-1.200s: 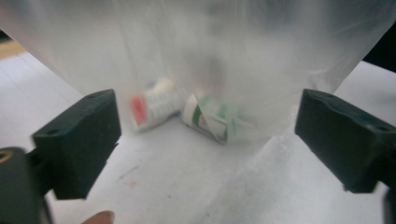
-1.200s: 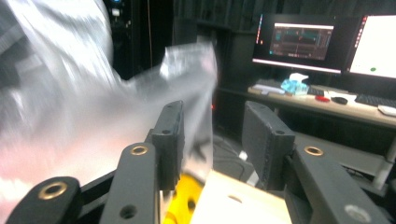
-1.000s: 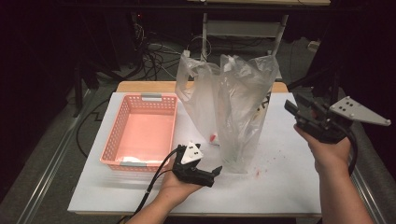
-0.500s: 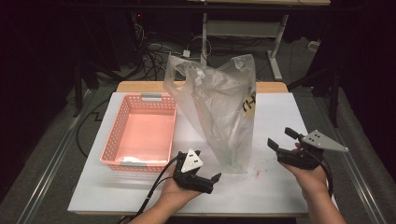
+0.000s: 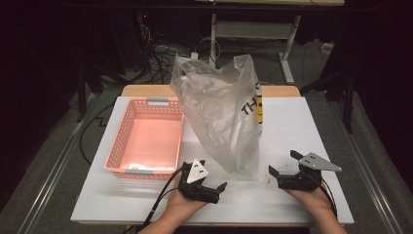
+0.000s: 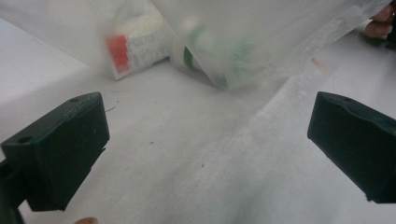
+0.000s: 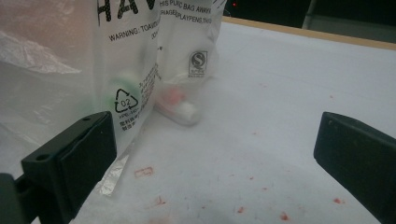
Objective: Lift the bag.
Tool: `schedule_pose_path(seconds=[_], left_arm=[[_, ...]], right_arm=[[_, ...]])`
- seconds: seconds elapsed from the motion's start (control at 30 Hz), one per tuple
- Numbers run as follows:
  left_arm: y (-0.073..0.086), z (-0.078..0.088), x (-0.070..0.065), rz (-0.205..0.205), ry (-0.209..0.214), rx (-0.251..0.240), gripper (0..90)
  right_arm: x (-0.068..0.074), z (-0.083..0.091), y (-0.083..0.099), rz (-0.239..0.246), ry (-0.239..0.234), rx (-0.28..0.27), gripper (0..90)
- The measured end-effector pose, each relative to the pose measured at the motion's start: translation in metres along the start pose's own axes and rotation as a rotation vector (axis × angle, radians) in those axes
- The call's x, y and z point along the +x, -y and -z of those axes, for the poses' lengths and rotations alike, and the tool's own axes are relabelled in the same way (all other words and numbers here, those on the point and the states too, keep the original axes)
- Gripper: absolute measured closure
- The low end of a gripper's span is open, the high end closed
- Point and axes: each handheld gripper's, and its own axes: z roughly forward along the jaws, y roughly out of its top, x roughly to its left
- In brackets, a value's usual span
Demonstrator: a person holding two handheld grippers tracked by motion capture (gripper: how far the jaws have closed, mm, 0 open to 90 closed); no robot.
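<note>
A clear plastic bag [image 5: 224, 117] with black print stands on the white table [image 5: 302, 122], its top leaning left. Inside, at the bottom, lie a red-and-white packet [image 6: 135, 51] and a green-and-white item [image 6: 210, 56]. The right gripper view shows the bag [image 7: 93, 56] with a small pink-and-white piece [image 7: 180, 105] in it. My left gripper [image 5: 213, 174] rests low at the bag's front left, open, with nothing between its jaws [image 6: 205, 135]. My right gripper [image 5: 283, 163] sits low to the bag's right; its jaws have just been opening and stand wide [image 7: 215, 154] with nothing between them.
A pink mesh basket [image 5: 122, 141] stands left of the bag with a pale item at its front end. Red specks mark the table in front of the right gripper. Beyond the table's far wooden edge [image 5: 282, 90] are cables and desk legs on a dark floor.
My right hand has come down from beside the bag's top to the table right of the bag, its jaws wider apart. The bag's top has slumped leftward. The left gripper has sunk slightly.
</note>
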Motion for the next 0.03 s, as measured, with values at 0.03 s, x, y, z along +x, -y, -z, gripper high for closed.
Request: schedule_pose_path(seconds=[0.03], left_arm=[[0.0000, -0.0002, -0.0001, 0.001, -0.001, 0.001, 0.0]], right_arm=[[-0.0003, -0.0001, 0.0003, 0.002, 0.002, -0.005, 0.1]])
